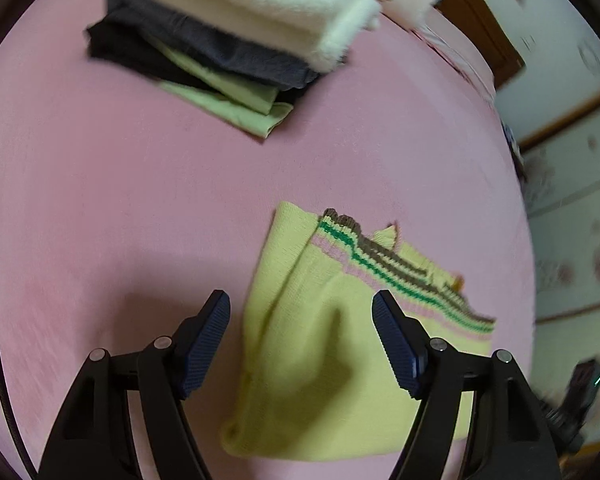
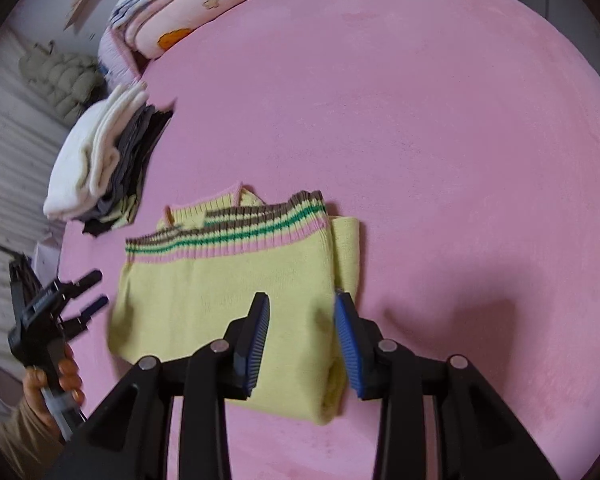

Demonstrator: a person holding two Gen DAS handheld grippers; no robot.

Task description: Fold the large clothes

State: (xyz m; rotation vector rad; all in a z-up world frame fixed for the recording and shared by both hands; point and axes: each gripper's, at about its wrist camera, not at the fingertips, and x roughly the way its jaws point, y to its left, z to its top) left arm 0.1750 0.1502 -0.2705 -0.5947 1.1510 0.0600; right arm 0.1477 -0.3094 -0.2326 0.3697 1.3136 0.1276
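A yellow knit sweater with green, brown and pink striped ribbing lies folded flat on the pink bed cover. My left gripper hovers over its left part with the jaws wide apart and nothing between the pads. In the right wrist view the same sweater lies below my right gripper, whose blue pads stand apart above the folded right edge without pressing on it. The left gripper also shows at the sweater's left side, held by a hand.
A stack of folded clothes, white on top of grey, black and light green, sits farther back on the bed. The same stack lies left of the sweater. Patterned pillows lie at the bed's far end.
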